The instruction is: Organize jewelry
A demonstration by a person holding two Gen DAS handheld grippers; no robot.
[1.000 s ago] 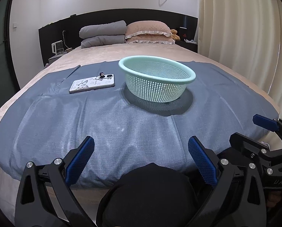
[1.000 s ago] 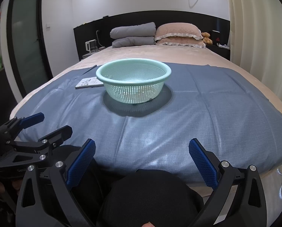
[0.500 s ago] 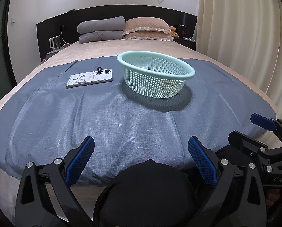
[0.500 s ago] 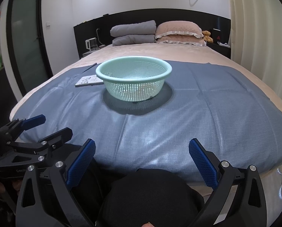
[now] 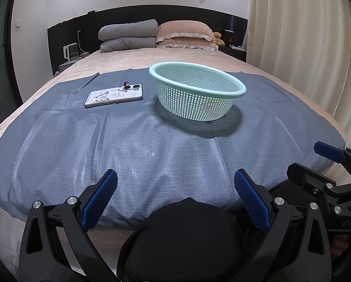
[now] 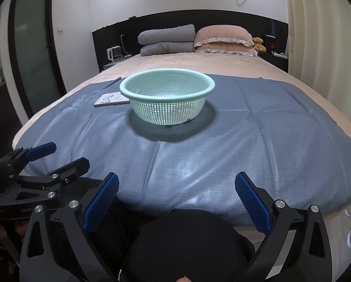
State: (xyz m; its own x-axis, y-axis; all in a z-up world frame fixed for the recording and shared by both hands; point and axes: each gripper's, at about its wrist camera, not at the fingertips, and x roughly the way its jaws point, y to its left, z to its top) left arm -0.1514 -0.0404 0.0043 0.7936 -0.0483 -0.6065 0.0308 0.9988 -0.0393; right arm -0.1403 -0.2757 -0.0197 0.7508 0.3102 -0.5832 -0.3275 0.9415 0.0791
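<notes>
A mint-green perforated basket [image 5: 196, 94] [image 6: 167, 96] stands on the blue cloth [image 5: 105, 141] [image 6: 257, 129] spread over the bed. Left of it lies a phone [image 5: 114, 95] [image 6: 110, 99] with a butterfly case, and a small dark ring-like piece [image 5: 126, 84] rests on its far end. My left gripper [image 5: 175, 196] hovers open over the cloth's near edge, nothing between its blue pads. My right gripper [image 6: 176, 199] is open too, beside it at the bed's foot. In the right wrist view the basket hides the ring-like piece.
Grey and peach pillows [image 5: 156, 35] lie at the black headboard. A cream curtain [image 5: 305, 47] hangs along the right side. A dark door [image 6: 32, 47] stands to the left. A dark rounded shape, maybe a knee [image 5: 187, 239], fills the space below the grippers.
Both grippers have moved forward a little toward the bed and tilted down slightly; basket and phone now sit lower and closer in the views. Both stay open.
</notes>
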